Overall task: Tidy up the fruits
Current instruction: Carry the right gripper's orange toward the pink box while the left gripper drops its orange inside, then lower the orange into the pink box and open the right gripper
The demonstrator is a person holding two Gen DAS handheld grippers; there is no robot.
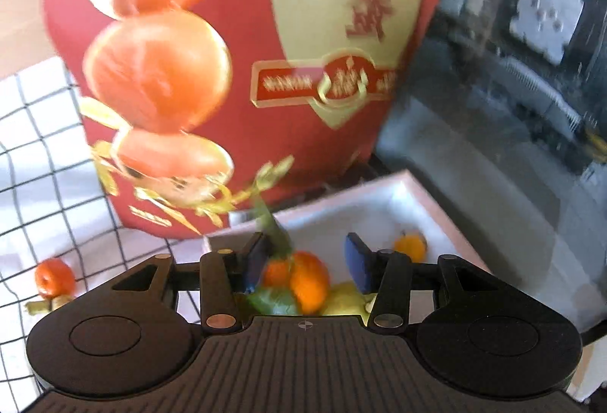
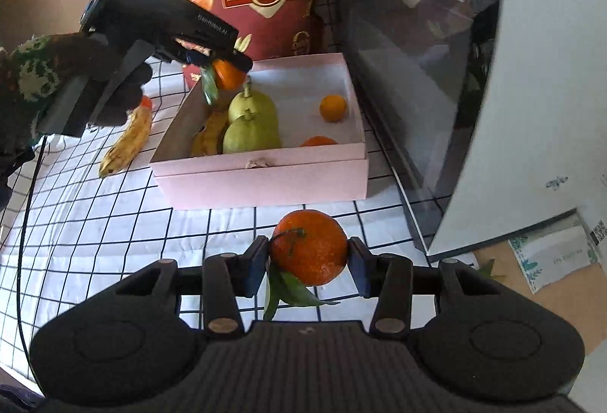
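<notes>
While right gripper point(image 2: 309, 263) clamps tangerine point(image 2: 309, 246), left gripper point(image 2: 224, 65) tilts over box point(image 2: 261, 174).

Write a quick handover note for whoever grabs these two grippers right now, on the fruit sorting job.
Left gripper: open over the pink box, with a leafy tangerine between its fingers, apparently not clamped.
Right gripper: shut on a second tangerine, short of the box.
Done: two pears, a boxed banana, a small orange and a third tangerine are in the box.
Left: box both tangerines, then the loose banana and loose tangerine on the checked cloth.
</notes>
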